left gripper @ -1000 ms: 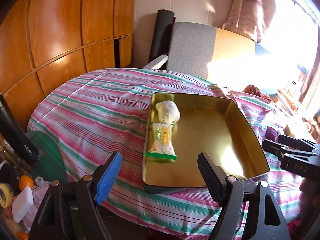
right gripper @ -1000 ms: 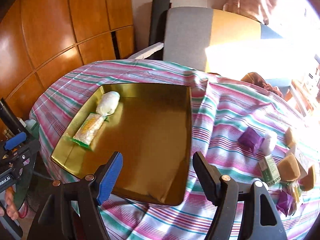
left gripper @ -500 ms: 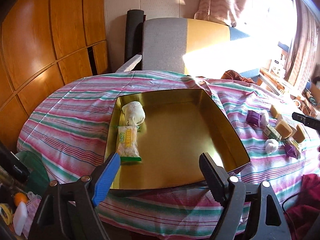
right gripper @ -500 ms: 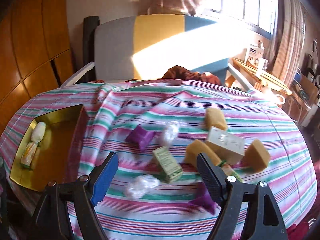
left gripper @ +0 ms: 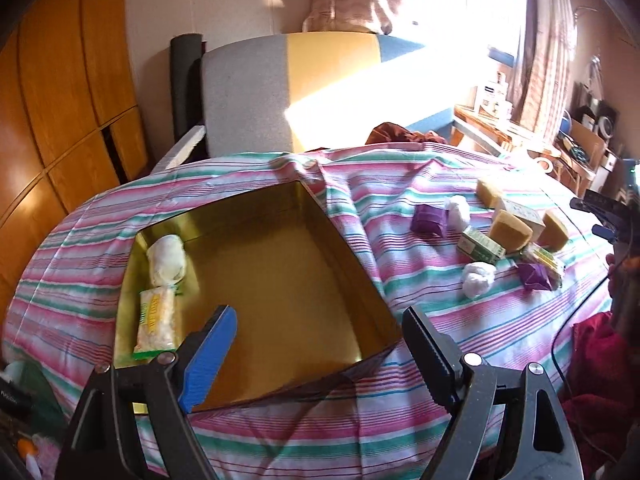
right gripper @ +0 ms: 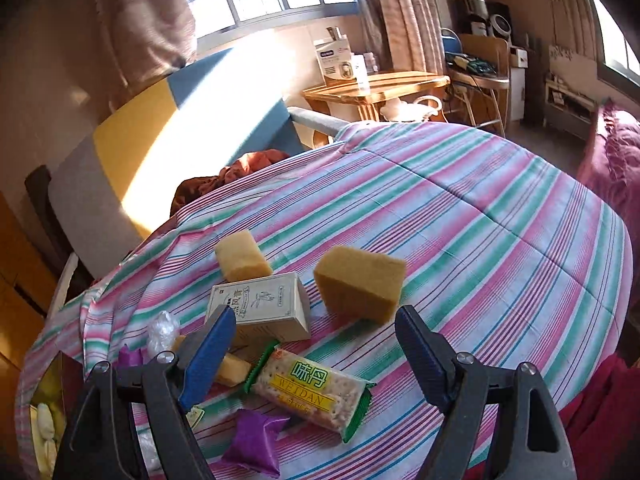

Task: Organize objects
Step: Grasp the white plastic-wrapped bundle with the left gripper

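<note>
Looks like the reach-for-next-item step: right gripper (right gripper: 312,344), jaws wide and empty, hovers over the cracker pack (right gripper: 310,394) at lower centre, so next it probably drops and closes on it, then heads to the gold tray (left gripper: 224,220) at centre-left, while the left gripper (left gripper: 316,340) hangs wide open too.

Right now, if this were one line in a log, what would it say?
left tongs: open, over gold tray | right tongs: open, above cracker packet | tray holds: white bundle, cracker pack
</note>
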Action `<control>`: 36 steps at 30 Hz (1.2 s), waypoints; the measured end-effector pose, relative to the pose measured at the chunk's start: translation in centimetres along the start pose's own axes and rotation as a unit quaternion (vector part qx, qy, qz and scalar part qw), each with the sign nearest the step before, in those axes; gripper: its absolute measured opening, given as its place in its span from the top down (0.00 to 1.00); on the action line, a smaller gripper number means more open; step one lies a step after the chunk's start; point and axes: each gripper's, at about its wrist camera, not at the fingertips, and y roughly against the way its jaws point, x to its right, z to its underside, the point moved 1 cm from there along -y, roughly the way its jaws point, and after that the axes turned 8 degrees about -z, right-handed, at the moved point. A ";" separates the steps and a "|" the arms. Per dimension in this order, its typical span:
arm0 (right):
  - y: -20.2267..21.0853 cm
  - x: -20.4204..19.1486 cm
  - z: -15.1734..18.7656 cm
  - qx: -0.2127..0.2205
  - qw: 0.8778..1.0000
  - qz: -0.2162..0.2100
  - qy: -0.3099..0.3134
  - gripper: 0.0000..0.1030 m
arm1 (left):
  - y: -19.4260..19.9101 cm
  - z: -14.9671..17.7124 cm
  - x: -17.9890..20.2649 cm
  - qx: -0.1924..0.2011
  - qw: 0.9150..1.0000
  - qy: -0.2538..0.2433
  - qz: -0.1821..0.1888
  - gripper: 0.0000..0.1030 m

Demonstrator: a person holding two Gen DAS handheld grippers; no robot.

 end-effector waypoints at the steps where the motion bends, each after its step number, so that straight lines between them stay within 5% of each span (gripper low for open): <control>1: -0.1 0.8 0.0 -0.004 1.000 -0.003 -0.019 0.19 | -0.2 -0.3 1.3 0.000 1.000 -0.010 0.013 0.18; 7: -0.1 3.2 -0.2 -0.010 0.996 -0.022 -0.086 0.19 | -1.3 -1.4 9.0 0.000 0.994 -0.089 0.068 0.18; 15: -1.3 2.0 0.1 -0.037 0.996 -0.039 -0.066 0.19 | -5.5 -1.6 15.5 -0.032 0.984 -0.140 0.104 0.18; 26: -2.0 1.6 0.3 -0.054 0.996 -0.050 -0.055 0.19 | -12.8 -3.0 20.0 -0.061 0.978 -0.184 0.080 0.19; 28: -2.0 1.6 0.3 -0.055 0.996 -0.051 -0.056 0.19 | -14.3 -2.9 20.4 -0.085 0.975 -0.185 0.086 0.40; 29: -2.1 1.6 0.3 -0.055 0.996 -0.051 -0.057 0.19 | -15.1 -2.7 20.4 -0.104 0.973 -0.180 0.097 0.67; 36: -2.7 1.5 0.3 -0.071 0.994 -0.063 -0.059 0.19 | -14.2 -0.7 18.7 -0.092 0.977 -0.152 0.117 0.66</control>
